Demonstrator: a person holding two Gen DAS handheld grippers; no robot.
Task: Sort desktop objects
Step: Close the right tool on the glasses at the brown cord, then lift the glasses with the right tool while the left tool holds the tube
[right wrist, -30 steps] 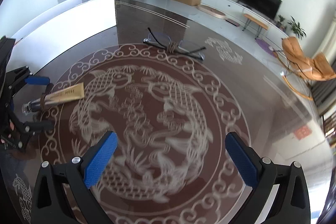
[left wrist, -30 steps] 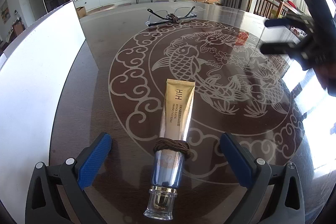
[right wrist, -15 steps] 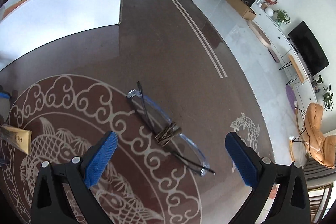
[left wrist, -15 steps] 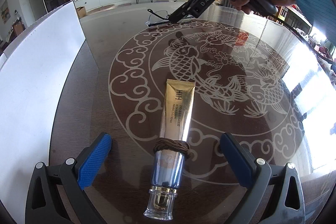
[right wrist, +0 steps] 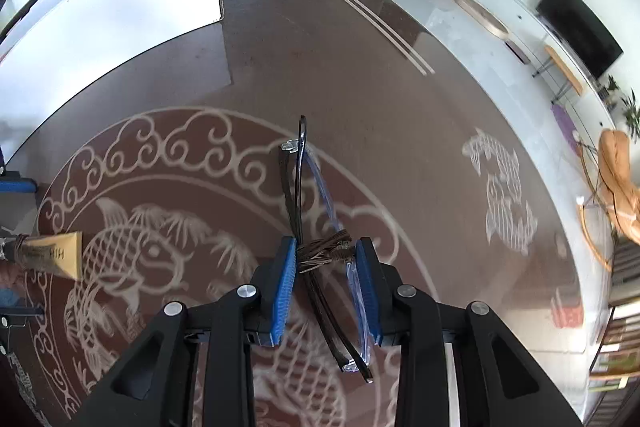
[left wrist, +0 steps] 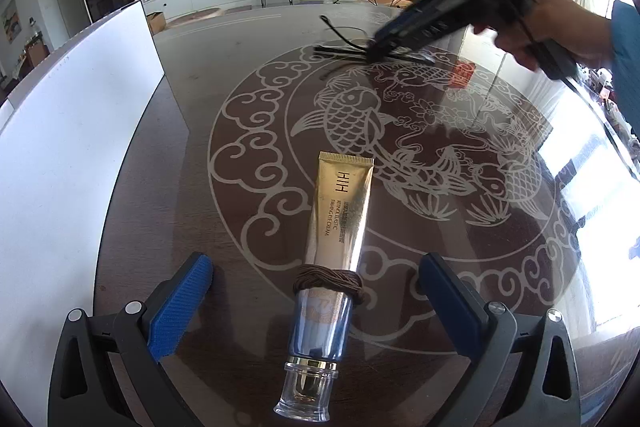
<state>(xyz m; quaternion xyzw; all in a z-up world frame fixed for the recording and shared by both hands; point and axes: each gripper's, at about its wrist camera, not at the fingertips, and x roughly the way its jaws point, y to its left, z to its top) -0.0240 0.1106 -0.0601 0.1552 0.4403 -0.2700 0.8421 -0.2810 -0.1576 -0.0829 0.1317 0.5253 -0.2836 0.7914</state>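
We are tidying things on a dark glass table with fish drawn on it. Our right gripper is closing on a pair of folded glasses right now. The glasses lie on the table near its far side, and a brown hair tie is wound around their middle. The 2 blue pads sit on each side of that wrapped middle and look like they touch it, so we think the grab is almost done.

To do this well, we should squeeze softly, because glasses are thin and can bend. Holding the wrapped middle is smart, since the tie is soft and will not slip. We should lift straight up and slowly so the arms of the glasses do not drag.

Our left gripper is wide open and holds nothing. A gold tube of cream lies between its fingers but does not touch them. The tube also has a brown tie around it.

Some things are hard to see. The right gripper looks blurry from the left camera, and it covers part of the glasses there. We cannot see where the things should go. The white board beside the table is cut off.
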